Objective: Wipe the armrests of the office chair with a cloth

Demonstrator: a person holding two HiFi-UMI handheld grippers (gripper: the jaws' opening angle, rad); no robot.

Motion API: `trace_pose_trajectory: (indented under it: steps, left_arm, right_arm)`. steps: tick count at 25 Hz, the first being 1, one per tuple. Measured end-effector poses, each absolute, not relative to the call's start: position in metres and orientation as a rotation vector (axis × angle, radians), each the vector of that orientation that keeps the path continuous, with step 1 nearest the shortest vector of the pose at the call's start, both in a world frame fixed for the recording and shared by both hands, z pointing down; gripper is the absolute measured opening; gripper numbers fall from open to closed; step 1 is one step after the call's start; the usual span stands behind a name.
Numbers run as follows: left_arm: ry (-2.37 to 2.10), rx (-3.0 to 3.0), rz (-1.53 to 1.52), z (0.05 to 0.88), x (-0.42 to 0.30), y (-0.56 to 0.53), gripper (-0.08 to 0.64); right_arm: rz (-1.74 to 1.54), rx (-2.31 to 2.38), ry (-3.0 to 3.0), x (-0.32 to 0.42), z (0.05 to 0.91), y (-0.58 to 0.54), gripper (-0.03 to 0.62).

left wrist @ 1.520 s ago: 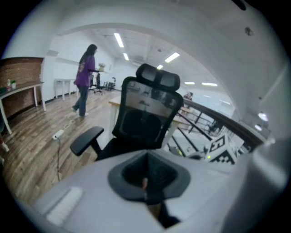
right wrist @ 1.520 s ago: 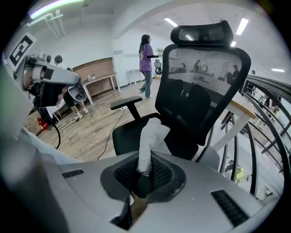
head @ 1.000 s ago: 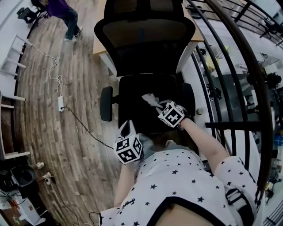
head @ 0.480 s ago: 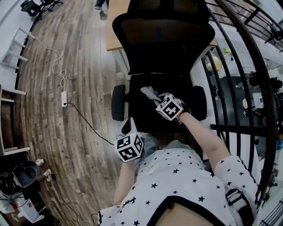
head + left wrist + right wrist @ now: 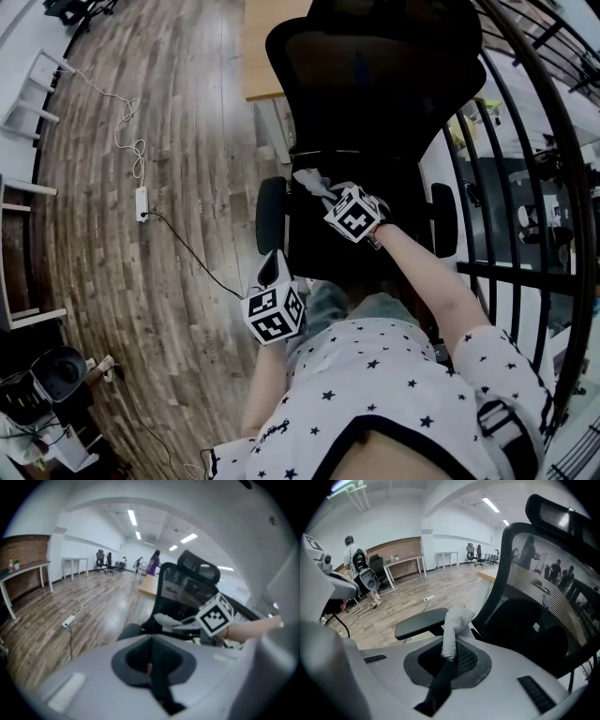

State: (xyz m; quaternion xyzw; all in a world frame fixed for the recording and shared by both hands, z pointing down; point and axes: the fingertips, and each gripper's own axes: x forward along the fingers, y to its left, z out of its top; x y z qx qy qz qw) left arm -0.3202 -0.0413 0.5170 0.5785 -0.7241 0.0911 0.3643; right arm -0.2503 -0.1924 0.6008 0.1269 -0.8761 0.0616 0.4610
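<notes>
The black office chair (image 5: 375, 84) stands in front of me, its left armrest (image 5: 271, 216) and right armrest (image 5: 442, 218) on either side of the seat. My right gripper (image 5: 328, 195) hangs over the seat's left part, shut on a grey cloth (image 5: 312, 180) that sticks out toward the left armrest. In the right gripper view the cloth (image 5: 454, 625) rises from the closed jaws of the right gripper (image 5: 449, 656), just short of the left armrest (image 5: 421, 623). My left gripper (image 5: 269, 269) stays low near my body, shut and holding nothing. In its own view the left gripper (image 5: 151, 667) points at the chair.
A power strip (image 5: 142, 200) with cables lies on the wood floor at the left. A black metal railing (image 5: 525, 141) runs close along the chair's right side. A wooden desk (image 5: 267, 47) stands behind the chair. A person in purple (image 5: 153, 564) stands far off.
My right gripper has carried the cloth leftward across the seat, closer to the left armrest. The head view has shifted, so the chair sits further right. The left gripper has hardly moved.
</notes>
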Motion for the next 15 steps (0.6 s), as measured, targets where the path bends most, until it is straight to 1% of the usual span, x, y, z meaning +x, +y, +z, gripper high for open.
trace_pose_trajectory:
  steps: [15]
  left_arm:
    - [-1.823,1.43,0.245,0.546,-0.347,-0.03,0.006]
  right_arm:
    - [0.093,0.332,-2.098,-0.313,0.636,-0.22,0.029]
